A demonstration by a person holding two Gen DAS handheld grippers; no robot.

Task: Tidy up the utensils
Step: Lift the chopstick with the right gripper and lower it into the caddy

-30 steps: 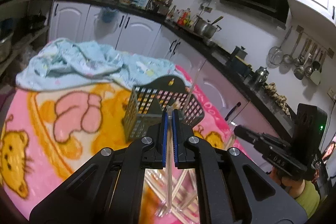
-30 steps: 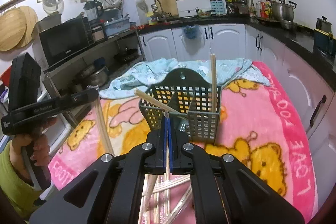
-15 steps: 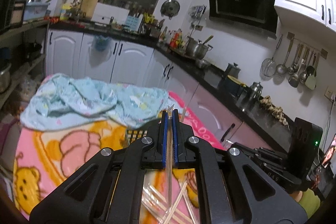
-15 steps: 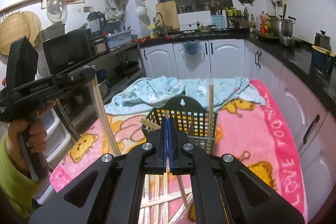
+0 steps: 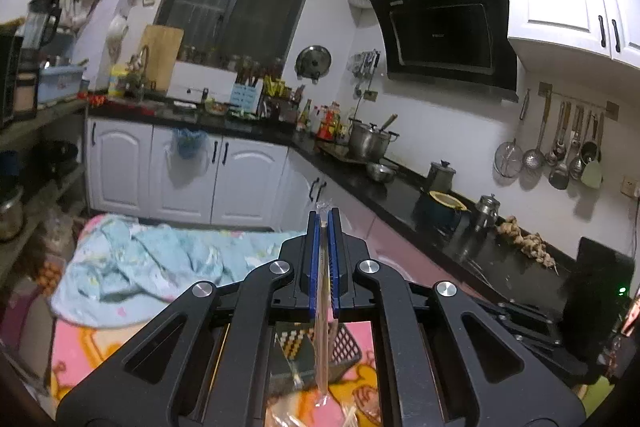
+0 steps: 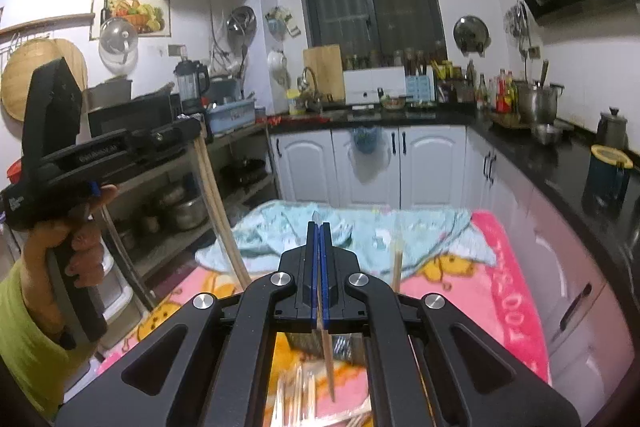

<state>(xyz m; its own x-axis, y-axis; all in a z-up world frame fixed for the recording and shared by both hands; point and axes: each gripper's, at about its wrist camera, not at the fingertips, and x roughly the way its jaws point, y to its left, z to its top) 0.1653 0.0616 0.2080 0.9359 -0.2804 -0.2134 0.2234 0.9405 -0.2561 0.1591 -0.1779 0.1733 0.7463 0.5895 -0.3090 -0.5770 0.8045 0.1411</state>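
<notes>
My left gripper [image 5: 324,219] is shut on a plastic-wrapped pair of chopsticks [image 5: 322,347] that hangs down between the fingers, above the dark mesh utensil basket [image 5: 312,351]. From the right wrist view the left gripper [image 6: 196,131] is raised at the left with its chopsticks [image 6: 218,211] hanging. My right gripper [image 6: 319,227] is shut on a wooden chopstick [image 6: 328,367] hanging over the basket [image 6: 316,343]. Another chopstick [image 6: 397,267] stands in the basket. Loose chopsticks [image 6: 304,403] lie on the pink blanket below.
A pink cartoon blanket [image 6: 500,291] covers the table, with a crumpled light-blue cloth [image 5: 152,267] at its far end. White cabinets and a black counter [image 5: 400,187] run behind and to the right. A shelf rack [image 6: 180,195] stands at the left.
Both grippers have lifted high with their chopsticks. The basket has dropped to the bottom of both views and is now mostly hidden behind the gripper bodies.
</notes>
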